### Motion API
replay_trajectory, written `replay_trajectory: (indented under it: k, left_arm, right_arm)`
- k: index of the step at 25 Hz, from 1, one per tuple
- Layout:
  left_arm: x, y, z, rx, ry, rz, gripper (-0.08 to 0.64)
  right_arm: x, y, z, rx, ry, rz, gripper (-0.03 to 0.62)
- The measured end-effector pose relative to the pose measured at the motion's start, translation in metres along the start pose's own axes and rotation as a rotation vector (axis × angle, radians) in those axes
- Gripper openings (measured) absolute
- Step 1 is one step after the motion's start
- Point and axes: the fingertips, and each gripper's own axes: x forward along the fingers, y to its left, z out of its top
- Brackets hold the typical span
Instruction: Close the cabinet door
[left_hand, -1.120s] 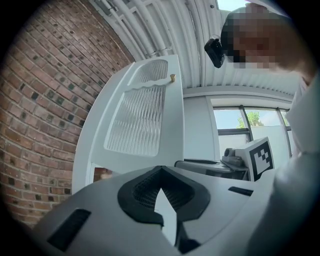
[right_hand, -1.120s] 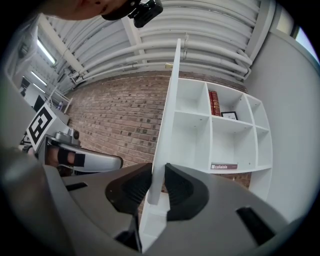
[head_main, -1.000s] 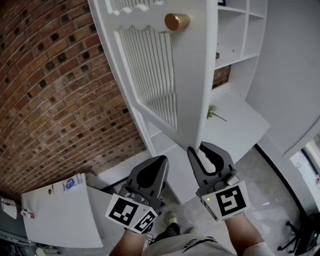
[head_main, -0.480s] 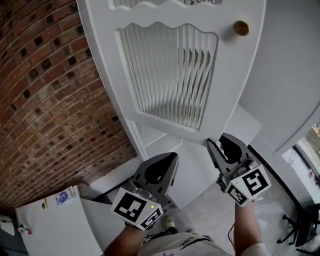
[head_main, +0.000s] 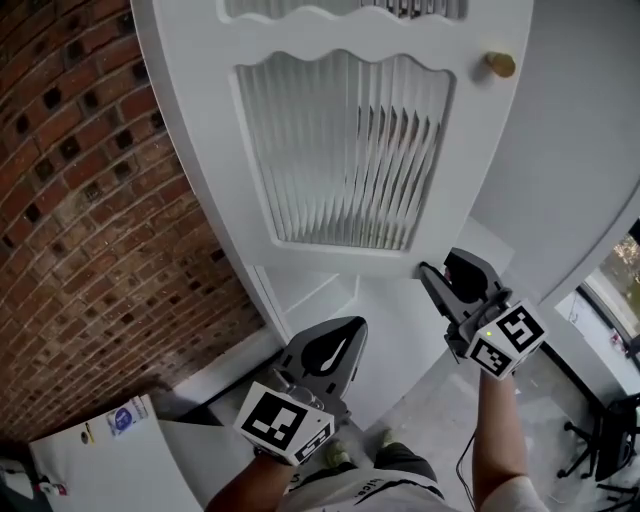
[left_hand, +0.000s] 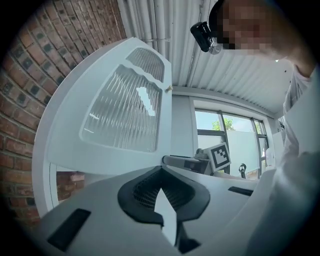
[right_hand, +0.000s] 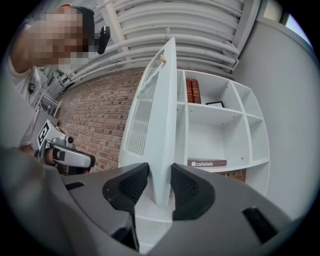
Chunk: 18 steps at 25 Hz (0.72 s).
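The white cabinet door (head_main: 200, 150), with a ribbed glass panel (head_main: 340, 150) and a brass knob (head_main: 500, 65), stands partly open above both grippers. My right gripper (head_main: 445, 270) is at the door's lower free corner. In the right gripper view the door's edge (right_hand: 162, 125) runs between the jaws of the right gripper (right_hand: 160, 180); the jaws are opening and the pads no longer squeeze it. My left gripper (head_main: 352, 328) hangs below the door, shut and empty, apart from it. The left gripper view shows the left gripper's (left_hand: 161, 170) tips together and the door face (left_hand: 75, 145) above.
Brick wall (head_main: 80, 250) at the left. Behind the door, white cabinet shelves (right_hand: 220, 115) hold red books (right_hand: 192, 91) and a flat book (right_hand: 206, 163). A white box (head_main: 100, 450) sits on the floor lower left, an office chair base (head_main: 610, 440) lower right.
The door has swung to the right, hiding the shelves in the head view. My right gripper went right with its lower corner and its jaws have widened. The left gripper followed below.
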Motion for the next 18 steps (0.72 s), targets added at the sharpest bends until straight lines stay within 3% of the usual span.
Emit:
replay_trajectory:
  k: [18]
  left_arm:
    - [0.071, 0.036, 0.005, 0.048, -0.001, 0.158, 0.011]
  right_arm:
    - [0.071, -0.057, -0.011, 0.037, -0.009, 0.137, 0.147]
